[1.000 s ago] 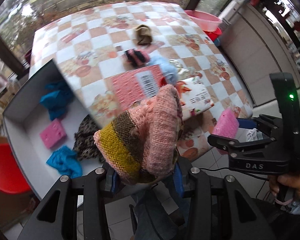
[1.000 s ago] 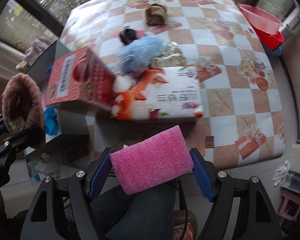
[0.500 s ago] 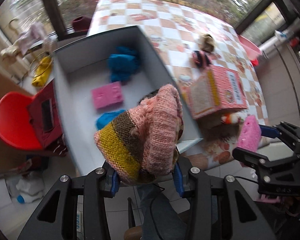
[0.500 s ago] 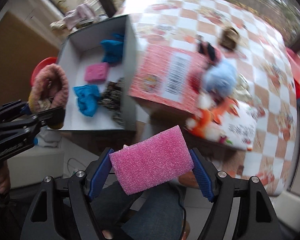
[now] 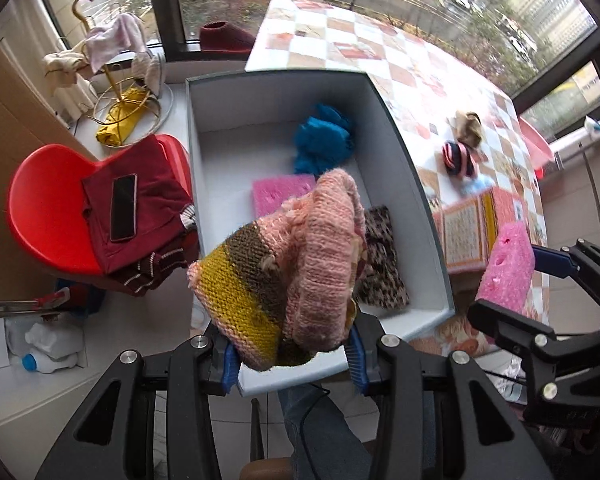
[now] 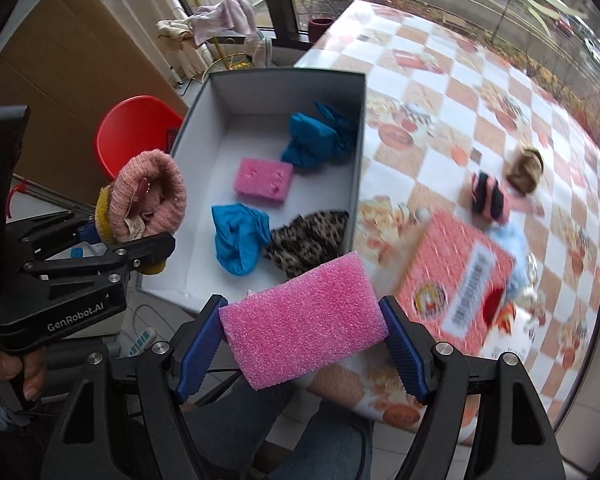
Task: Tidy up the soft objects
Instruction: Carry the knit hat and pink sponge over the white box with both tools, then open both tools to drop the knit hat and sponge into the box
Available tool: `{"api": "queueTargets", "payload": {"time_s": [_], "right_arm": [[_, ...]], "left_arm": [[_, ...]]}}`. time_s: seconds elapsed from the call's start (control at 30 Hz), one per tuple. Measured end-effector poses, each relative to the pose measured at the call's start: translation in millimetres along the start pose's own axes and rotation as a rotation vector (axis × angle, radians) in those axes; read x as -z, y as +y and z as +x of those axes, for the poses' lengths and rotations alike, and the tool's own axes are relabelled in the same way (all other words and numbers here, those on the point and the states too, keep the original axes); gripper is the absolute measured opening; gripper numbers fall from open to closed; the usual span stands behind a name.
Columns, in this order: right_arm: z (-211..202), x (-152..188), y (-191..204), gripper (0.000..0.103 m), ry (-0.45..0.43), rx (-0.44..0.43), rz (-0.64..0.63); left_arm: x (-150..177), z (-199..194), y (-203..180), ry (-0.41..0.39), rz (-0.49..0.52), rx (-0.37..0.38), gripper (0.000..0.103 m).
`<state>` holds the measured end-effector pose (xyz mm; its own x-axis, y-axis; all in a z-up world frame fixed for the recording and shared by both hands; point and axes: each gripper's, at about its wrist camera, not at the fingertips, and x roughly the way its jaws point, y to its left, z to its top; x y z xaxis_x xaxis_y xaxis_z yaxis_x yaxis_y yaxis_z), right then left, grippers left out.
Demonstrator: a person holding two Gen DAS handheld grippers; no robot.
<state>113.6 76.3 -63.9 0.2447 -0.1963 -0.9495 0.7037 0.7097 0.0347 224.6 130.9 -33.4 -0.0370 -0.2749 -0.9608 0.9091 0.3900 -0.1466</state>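
My left gripper (image 5: pixel 292 360) is shut on a pink, brown and yellow knitted hat (image 5: pixel 284 268), which hangs over the near end of the grey box (image 5: pixel 428 216); the hat (image 6: pixel 148 196) also shows at the left of the right wrist view. My right gripper (image 6: pixel 302 350) is shut on a pink sponge (image 6: pixel 304 320), just short of the box's near corner (image 6: pixel 356 152). Inside the box lie two blue cloths (image 6: pixel 240 236), another pink sponge (image 6: pixel 264 178) and a leopard-print cloth (image 6: pixel 304 240).
On the checkered table (image 6: pixel 440 92) lie a striped sock ball (image 6: pixel 490 196), a tan bundle (image 6: pixel 524 168), a light blue fluffy item (image 6: pixel 512 240) and a red printed carton (image 6: pixel 456 284). A red chair (image 5: pixel 48 204) with a dark red garment and a phone (image 5: pixel 122 208) stands left of the box.
Both grippers have swung left from over the table toward the grey box, rolling as they went. The box now fills the middle of both views. Hat and sponge stay gripped.
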Motion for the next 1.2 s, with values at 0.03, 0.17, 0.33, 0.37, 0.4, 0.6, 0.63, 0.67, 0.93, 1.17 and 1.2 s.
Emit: {"api": "queueTargets", "payload": {"time_s": [0.03, 0.17, 0.33, 0.37, 0.4, 0.6, 0.63, 0.67, 0.93, 1.17, 1.2], "right_arm": [[0.6, -6.5, 2.0, 0.078, -0.004, 0.002, -0.010], [4.4, -27.4, 7.3, 0.078, -0.013, -0.001, -0.037], [11.6, -51.0, 10.8, 0.078, -0.011, -0.009, -0.054], [12.7, -54.1, 10.7, 0.078, -0.011, -0.009, -0.056], [15.4, -58.9, 10.3, 0.078, -0.009, -0.009, -0.056], [29.9, -78.2, 6.4, 0.078, 0.007, -0.013, -0.028], [31.5, -79.9, 6.1, 0.078, 0.010, -0.017, -0.028], [33.4, -81.8, 6.2, 0.078, 0.014, -0.019, -0.028], [41.3, -92.8, 8.5, 0.078, 0.033, -0.005, -0.065], [50.4, -96.6, 8.1, 0.078, 0.054, 0.003, -0.079], [50.9, -97.1, 8.2, 0.078, 0.055, 0.004, -0.080]], "left_arm": [[-4.4, -0.1, 1.6, -0.006, -0.006, -0.002, 0.046], [-25.0, 1.2, 6.6, -0.029, -0.020, -0.019, 0.046], [-49.6, 6.8, 9.7, -0.042, -0.036, -0.033, 0.046], [-52.6, 8.1, 10.1, -0.042, -0.038, -0.036, 0.046], [-56.9, 10.7, 10.6, -0.042, -0.040, -0.042, 0.046], [-71.7, 24.5, 17.5, -0.026, -0.078, -0.072, 0.046], [-73.7, 26.9, 19.1, -0.023, -0.087, -0.078, 0.046], [-75.3, 28.8, 20.6, -0.021, -0.093, -0.078, 0.046], [-85.6, 43.3, 27.1, 0.000, -0.112, -0.089, 0.046], [-96.0, 50.8, 27.4, 0.011, -0.112, -0.090, 0.046], [-97.4, 51.9, 27.1, 0.013, -0.110, -0.092, 0.046]]}}
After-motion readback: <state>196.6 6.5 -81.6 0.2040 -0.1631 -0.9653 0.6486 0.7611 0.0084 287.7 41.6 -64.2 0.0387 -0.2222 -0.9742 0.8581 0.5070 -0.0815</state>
